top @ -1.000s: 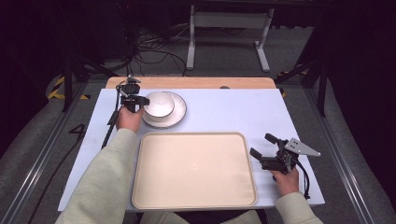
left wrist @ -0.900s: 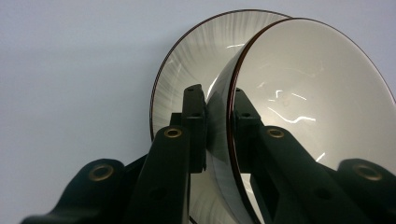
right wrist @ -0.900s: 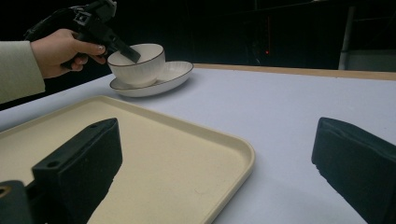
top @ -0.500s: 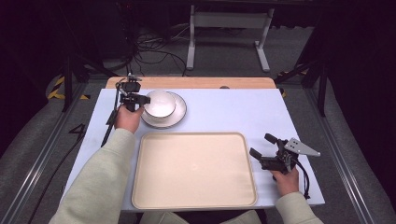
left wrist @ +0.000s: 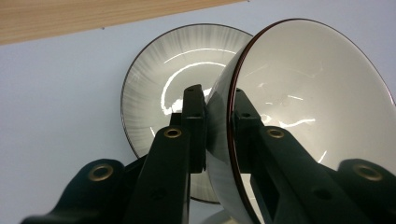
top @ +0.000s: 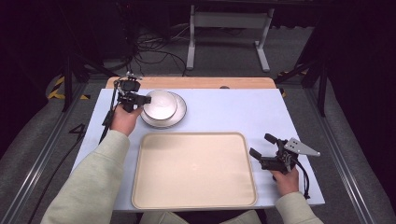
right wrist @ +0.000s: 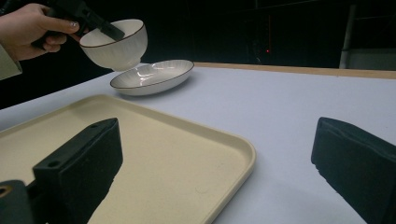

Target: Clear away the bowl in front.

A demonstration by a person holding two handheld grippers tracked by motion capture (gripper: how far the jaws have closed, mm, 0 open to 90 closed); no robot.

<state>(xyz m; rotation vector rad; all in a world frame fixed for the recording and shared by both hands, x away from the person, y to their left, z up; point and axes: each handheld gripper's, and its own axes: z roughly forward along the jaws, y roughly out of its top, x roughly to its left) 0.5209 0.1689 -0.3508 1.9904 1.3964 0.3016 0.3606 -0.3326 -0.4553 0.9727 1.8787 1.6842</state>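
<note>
Jaws of the left gripper (left wrist: 218,100) were clamped on the bowl (left wrist: 308,98) rim, lifted seemingly clear of the plate (left wrist: 163,84). The right gripper (top: 267,148) was held agape beside the tray (top: 194,170).

The white, ribbed ceramic bowl with a dark rim (right wrist: 114,43) hung tilted, its wall pinched between the jaws of the left claw (left wrist: 219,100), lifted clear above the shallow, glossy white ribbed plate (left wrist: 163,84) lying flat just below that claw.

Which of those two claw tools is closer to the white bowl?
Left. The left gripper clamps the bowl's rim above the plate; the right gripper rests open, far off past the tray.
</note>
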